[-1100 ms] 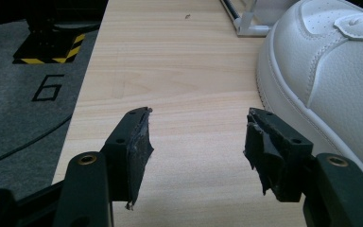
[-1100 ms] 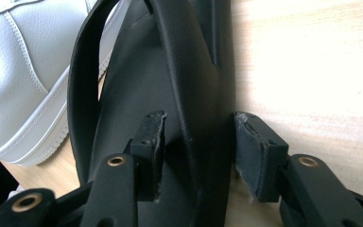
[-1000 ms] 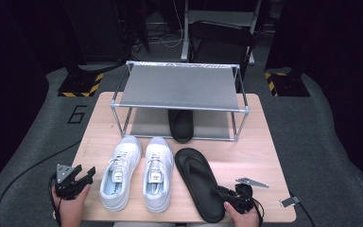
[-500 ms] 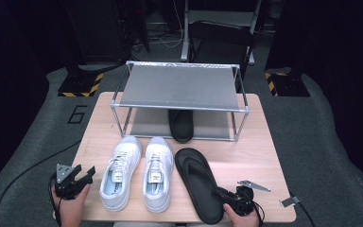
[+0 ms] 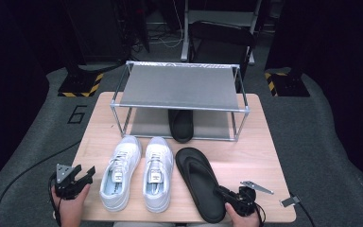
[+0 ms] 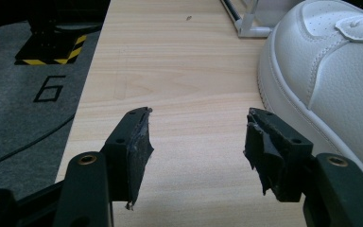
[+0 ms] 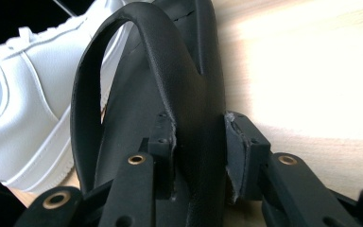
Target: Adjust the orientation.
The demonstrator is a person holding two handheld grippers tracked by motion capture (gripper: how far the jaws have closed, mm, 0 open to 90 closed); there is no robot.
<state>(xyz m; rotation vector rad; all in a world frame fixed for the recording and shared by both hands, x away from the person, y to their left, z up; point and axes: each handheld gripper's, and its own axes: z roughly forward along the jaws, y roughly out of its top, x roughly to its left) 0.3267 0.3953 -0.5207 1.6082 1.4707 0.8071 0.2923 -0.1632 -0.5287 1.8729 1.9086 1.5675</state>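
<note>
The black flip-flop (image 5: 199, 188) lies flat on the wooden table (image 5: 260, 146), just right of the pair of white sneakers (image 5: 139, 171), its toe towards the shoe rack (image 5: 179, 97) and its heel at the near table edge. The right gripper (image 5: 230, 197) has come in at that heel end from the side away from the sneakers, and its jaws have just been closing: in the right gripper view the pads clamp the sandal's edge and the base of its strap (image 7: 137, 56) between them, pinched firmly. Gripping by the rim near the heel looks sensible, since the sole is too wide to span and the strap gives something to bite on.

A second black flip-flop (image 5: 180, 124) already sits on the rack's lower shelf, so I'd judge this one is meant to join it there.

The left gripper (image 5: 78, 176) rests on the far side of the sneakers from the sandal, near the table's corner, jaws spread wide with only bare wood between them in the left gripper view and the nearest sneaker (image 6: 331, 71) just beside one pad. It seems parked, waiting its turn at the sneakers.
</note>
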